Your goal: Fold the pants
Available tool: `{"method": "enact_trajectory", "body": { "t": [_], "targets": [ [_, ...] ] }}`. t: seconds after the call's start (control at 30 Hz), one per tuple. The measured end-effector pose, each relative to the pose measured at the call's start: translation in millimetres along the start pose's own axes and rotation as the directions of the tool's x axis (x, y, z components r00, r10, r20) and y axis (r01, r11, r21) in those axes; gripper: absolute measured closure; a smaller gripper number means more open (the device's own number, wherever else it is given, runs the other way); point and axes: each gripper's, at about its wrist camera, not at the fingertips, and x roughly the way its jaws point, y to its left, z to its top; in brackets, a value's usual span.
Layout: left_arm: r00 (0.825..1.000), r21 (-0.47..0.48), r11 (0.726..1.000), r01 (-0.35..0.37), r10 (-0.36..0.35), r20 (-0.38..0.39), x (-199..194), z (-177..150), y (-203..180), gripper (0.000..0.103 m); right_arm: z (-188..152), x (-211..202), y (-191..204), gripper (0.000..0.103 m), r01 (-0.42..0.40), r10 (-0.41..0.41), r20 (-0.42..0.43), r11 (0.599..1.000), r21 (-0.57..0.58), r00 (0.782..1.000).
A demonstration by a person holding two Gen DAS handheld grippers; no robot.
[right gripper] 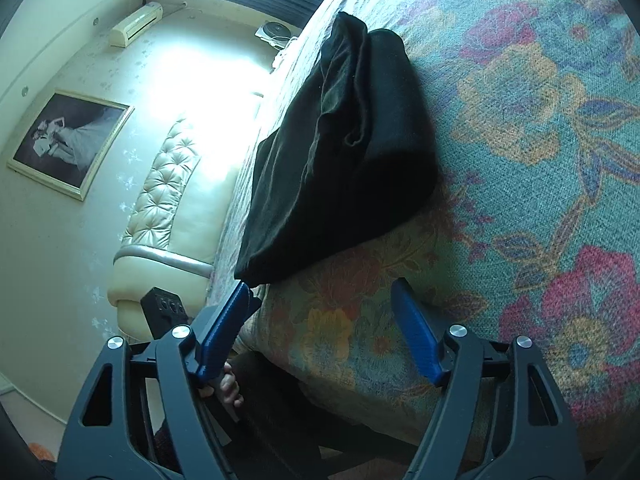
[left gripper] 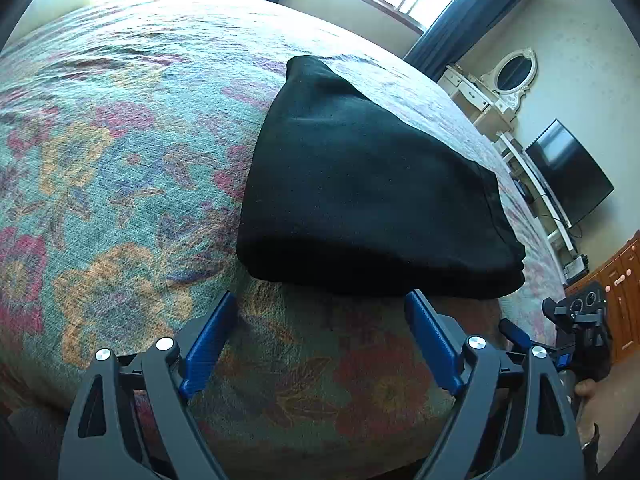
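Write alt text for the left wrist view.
Folded black pants lie on a floral bedspread, just beyond the open, empty left tongs. The right tongs show at the right edge, with a dresser mirror and dark television behind.

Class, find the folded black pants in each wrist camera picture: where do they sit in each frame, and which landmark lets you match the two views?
Left wrist view: the folded black fabric pants lie centre to right, just beyond the open left gripper.
Right wrist view: the pants lie upper centre, beyond the open right gripper.
Shared landmark: the teal floral woven bedspread under the pants.
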Motion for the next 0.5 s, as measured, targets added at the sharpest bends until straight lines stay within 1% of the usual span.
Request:
{"method": "enact_trajectory", "body": {
  "t": [0.13, 0.23, 0.3, 0.4, 0.5],
  "targets": [
    [0.996, 0.02, 0.996, -0.088, 0.088, 0.0, 0, -6, -11, 0.019, -7, 8, 16, 0.023, 0.11, -0.111, -0.002, 0.99, -0.085, 0.994],
    [0.989, 0.042, 0.988, -0.15, 0.15, 0.004, -1, -11, -20, 0.019, -15, 15, 27, 0.021, 0.184, -0.183, 0.017, 0.973, -0.137, 0.983],
    [0.984, 0.064, 0.982, -0.177, 0.176, 0.011, -2, -15, -27, 0.019, -19, 19, 34, 0.021, 0.232, -0.231, 0.03, 0.957, -0.172, 0.973],
    [0.981, 0.087, 0.977, -0.193, 0.191, 0.027, -4, -20, -34, 0.019, -26, 23, 37, 0.021, 0.316, -0.311, 0.056, 0.921, -0.23, 0.949],
    [0.973, 0.133, 0.964, -0.232, 0.23, 0.034, -2, -25, -43, 0.019, -33, 29, 45, 0.019, 0.413, -0.405, 0.092, 0.861, -0.295, 0.91]
  ]
}}
